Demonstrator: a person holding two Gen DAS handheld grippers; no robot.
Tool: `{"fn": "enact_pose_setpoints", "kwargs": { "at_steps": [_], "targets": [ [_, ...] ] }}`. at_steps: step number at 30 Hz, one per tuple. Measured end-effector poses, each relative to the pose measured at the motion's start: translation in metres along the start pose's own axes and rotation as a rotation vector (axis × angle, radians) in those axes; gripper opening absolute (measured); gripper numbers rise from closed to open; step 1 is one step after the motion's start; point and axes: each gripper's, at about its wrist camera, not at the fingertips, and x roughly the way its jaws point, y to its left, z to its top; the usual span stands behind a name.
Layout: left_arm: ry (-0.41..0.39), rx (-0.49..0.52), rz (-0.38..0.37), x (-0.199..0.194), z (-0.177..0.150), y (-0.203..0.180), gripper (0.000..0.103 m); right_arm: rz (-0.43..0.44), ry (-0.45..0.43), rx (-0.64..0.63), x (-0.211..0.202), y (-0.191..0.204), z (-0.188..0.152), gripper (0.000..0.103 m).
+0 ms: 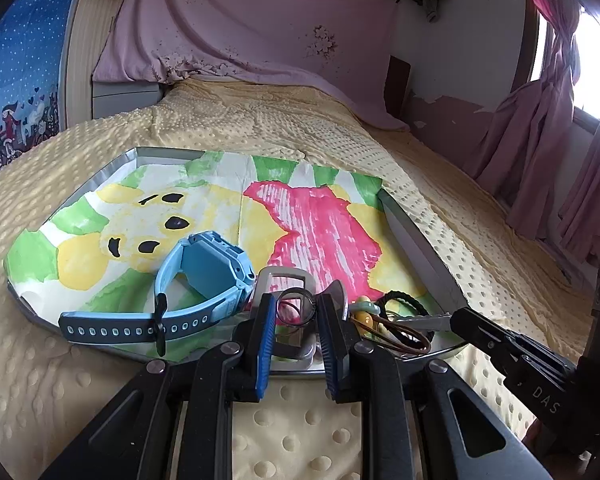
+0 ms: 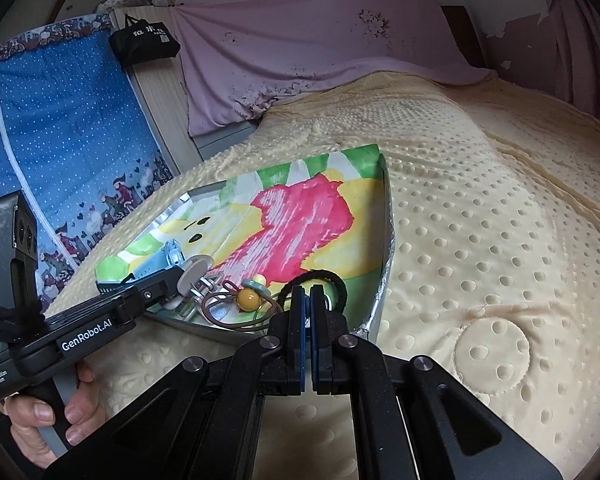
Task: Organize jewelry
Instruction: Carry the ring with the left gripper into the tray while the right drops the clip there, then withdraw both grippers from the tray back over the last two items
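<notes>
The left gripper [image 1: 296,312] reaches over the near edge of a silver-rimmed tray [image 1: 416,236] on a yellow dotted bedspread [image 1: 260,120], its 2 blue-padded fingers [image 1: 266,320] pinching a small dark ring [image 1: 294,306] upright between them. The right gripper [image 2: 309,300] hovers at the tray's near right corner, fingers pressed almost together; whether they nip the black hair tie [image 2: 340,284] just beyond them cannot be told.

The sorting looks to be in an early or middle stage. All the pieces in view lie on the tray's painted paper liner [image 1: 308,216], but loosely and crowded toward the near edge: a blue child's watch [image 1: 208,276] on the left, a grey metal buckle-like clasp [image 1: 284,274] behind the ring, and the hair tie, a brown cord loop [image 2: 228,308] and a yellow bead [image 2: 249,299] tangled on the right. No separate groups or compartments are apparent yet.

Much stays unclear. The left gripper's fingers hide the clasp's lower half and the ring's contact points. The cord's full run is lost under the bead and tie. A small pale-green piece [image 2: 256,282] by the bead is too small to identify.
</notes>
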Motion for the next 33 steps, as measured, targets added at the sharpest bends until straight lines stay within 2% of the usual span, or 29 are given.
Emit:
{"fn": "enact_pose_setpoints", "kwargs": {
  "at_steps": [10,13,15,16,17,19,22,24,26,27,29,32,33],
  "targets": [
    [0.004,0.008,0.006,-0.004,0.000,-0.002,0.021,-0.016,-0.001,-0.001,-0.006,-0.004,0.002,0.005],
    [0.000,0.012,0.006,-0.007,-0.001,-0.003,0.023,-0.025,-0.008,-0.002,-0.009,-0.006,0.002,0.010],
    [-0.008,0.020,0.011,-0.010,-0.002,-0.005,0.029,-0.034,-0.018,-0.001,-0.011,-0.006,0.002,0.026],
    [-0.010,0.023,0.013,-0.012,-0.002,-0.006,0.038,-0.036,-0.027,-0.003,-0.014,-0.006,0.002,0.029],
    [-0.015,0.023,0.019,-0.014,-0.003,-0.006,0.051,-0.042,-0.033,-0.008,-0.016,-0.005,0.002,0.034],
    [-0.038,0.018,0.034,-0.021,-0.003,-0.006,0.063,-0.055,-0.042,-0.023,-0.020,-0.002,0.004,0.035],
    [-0.056,0.016,0.037,-0.033,-0.003,-0.006,0.063,-0.071,-0.057,-0.026,-0.030,-0.001,0.006,0.041],
    [-0.065,0.013,0.045,-0.042,-0.003,-0.005,0.072,-0.090,-0.069,-0.030,-0.037,-0.001,0.009,0.052],
    [-0.099,0.003,0.055,-0.056,-0.004,-0.004,0.087,-0.093,-0.087,-0.045,-0.050,0.002,0.011,0.057],
    [-0.117,-0.001,0.051,-0.064,-0.004,-0.004,0.089,-0.097,-0.096,-0.050,-0.057,0.004,0.012,0.064],
    [-0.146,-0.008,0.042,-0.080,-0.006,-0.005,0.100,-0.098,-0.113,-0.058,-0.069,0.006,0.013,0.075],
    [-0.182,-0.006,0.036,-0.101,-0.009,-0.007,0.103,-0.105,-0.143,-0.077,-0.093,0.014,0.010,0.094],
    [-0.189,-0.006,0.033,-0.107,-0.009,-0.008,0.103,-0.109,-0.154,-0.078,-0.102,0.016,0.008,0.096]
  ]
}}
